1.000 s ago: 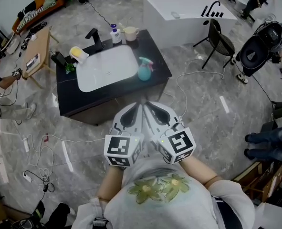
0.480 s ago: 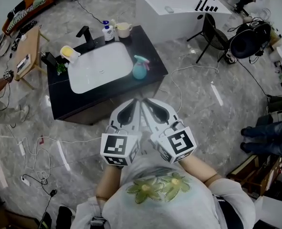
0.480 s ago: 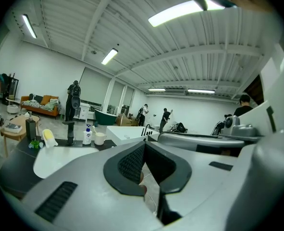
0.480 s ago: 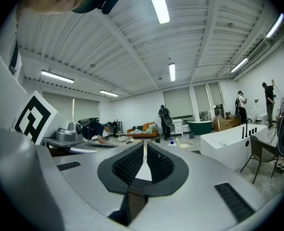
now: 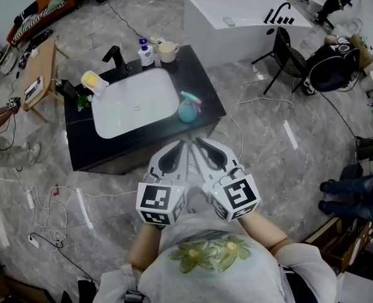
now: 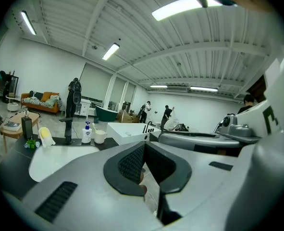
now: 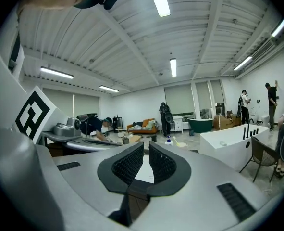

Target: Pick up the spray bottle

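Observation:
The spray bottle (image 5: 189,108), teal with a pink trigger, stands upright on the black counter (image 5: 206,90), just right of the white sink (image 5: 134,101). My left gripper (image 5: 181,145) and right gripper (image 5: 199,142) are held side by side in front of the person's chest, short of the counter's front edge and apart from the bottle. Both are shut with nothing between their pads. In the left gripper view the left gripper (image 6: 143,148) blocks the bottle from sight. In the right gripper view the right gripper (image 7: 146,150) shows only a sliver between its pads.
On the counter's far side stand a black faucet (image 5: 115,58), a soap pump bottle (image 5: 146,51), a cup (image 5: 168,51) and a yellow item (image 5: 93,81). A white bathtub (image 5: 243,17) and a black chair (image 5: 287,55) lie beyond. Cables (image 5: 249,103) run across the marble floor.
The counter and spray bottle now sit lower in the head view, nearer to the gripper tips. Both grippers stay shut and side by side.

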A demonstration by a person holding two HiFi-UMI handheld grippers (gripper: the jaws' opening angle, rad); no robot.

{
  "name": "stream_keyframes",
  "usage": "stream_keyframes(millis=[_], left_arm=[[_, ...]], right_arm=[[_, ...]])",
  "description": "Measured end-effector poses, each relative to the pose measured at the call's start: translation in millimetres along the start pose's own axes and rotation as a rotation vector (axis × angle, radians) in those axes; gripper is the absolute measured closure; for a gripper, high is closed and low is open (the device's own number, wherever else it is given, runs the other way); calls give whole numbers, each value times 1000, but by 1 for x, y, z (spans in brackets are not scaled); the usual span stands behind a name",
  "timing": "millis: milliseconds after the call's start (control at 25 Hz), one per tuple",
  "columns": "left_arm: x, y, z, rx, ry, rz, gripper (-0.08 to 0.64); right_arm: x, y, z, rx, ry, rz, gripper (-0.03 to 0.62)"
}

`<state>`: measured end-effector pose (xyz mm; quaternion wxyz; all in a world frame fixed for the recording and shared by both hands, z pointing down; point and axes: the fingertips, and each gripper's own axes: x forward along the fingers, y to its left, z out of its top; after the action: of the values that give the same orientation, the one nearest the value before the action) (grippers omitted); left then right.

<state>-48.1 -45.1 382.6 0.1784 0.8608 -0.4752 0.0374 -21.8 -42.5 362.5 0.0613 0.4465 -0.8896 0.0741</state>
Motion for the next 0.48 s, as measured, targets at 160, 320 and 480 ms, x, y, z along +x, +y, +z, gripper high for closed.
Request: stream_keyframes(millis=[160, 320, 480], left_arm=[[17, 9, 7, 9, 13, 12, 551], [32, 19, 11, -9, 17, 19, 551], [47, 27, 11, -19, 27, 26, 551]], right_arm=[[18, -18, 2, 20, 10, 3, 560], [34, -25, -1, 25, 31, 19, 560], [48, -33, -4, 13, 54, 30, 560]])
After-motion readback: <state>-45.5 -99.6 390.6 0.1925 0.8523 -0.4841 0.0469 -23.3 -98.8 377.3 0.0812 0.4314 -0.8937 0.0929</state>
